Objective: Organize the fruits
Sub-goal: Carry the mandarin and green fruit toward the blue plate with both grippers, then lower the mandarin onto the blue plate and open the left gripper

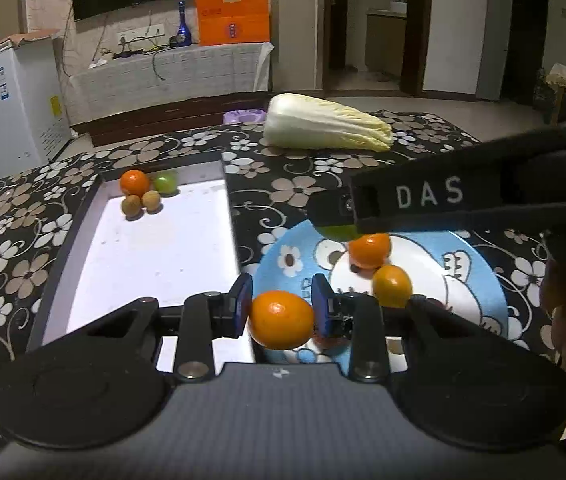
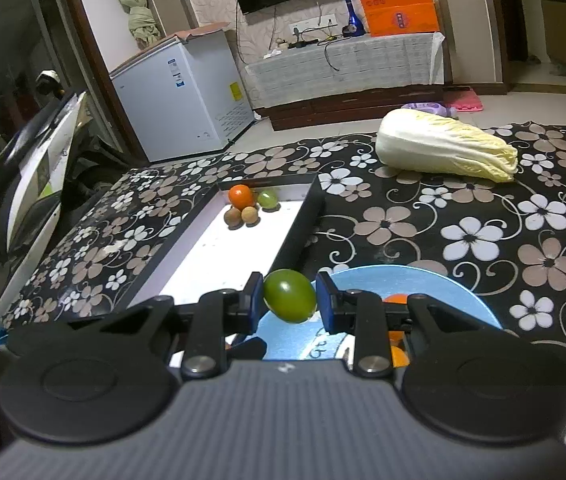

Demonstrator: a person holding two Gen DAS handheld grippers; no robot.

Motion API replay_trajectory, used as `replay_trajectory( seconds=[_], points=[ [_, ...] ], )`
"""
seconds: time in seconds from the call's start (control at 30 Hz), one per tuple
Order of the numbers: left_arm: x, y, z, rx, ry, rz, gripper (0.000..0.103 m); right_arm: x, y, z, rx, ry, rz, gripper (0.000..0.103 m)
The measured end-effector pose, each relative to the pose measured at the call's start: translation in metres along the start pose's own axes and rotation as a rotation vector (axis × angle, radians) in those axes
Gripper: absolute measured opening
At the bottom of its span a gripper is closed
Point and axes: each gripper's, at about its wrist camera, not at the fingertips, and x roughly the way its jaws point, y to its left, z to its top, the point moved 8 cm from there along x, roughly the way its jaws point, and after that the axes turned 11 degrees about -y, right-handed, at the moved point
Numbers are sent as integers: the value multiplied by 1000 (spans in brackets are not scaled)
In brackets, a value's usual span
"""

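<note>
My left gripper is shut on a small orange fruit, held above the near edge of the blue patterned plate. Two more orange fruits lie on that plate. My right gripper is shut on a green fruit, over the gap between the plate and the white tray. In the left wrist view the right gripper reaches in from the right with the green fruit under it. The tray's far corner holds an orange fruit, a green one and two brown ones.
A napa cabbage lies on the floral tablecloth behind the plate. The tray's black rim stands between tray and plate. Past the table's far edge are a white chest freezer and a low cabinet with an orange box.
</note>
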Motion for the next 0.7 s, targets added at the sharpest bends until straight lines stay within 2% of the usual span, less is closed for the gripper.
replay_trajectory(
  seconds=[0.7],
  points=[
    [14,-38,0,15,-15,-95,38,-14,-30,-1,12,0,-56,32]
  ],
)
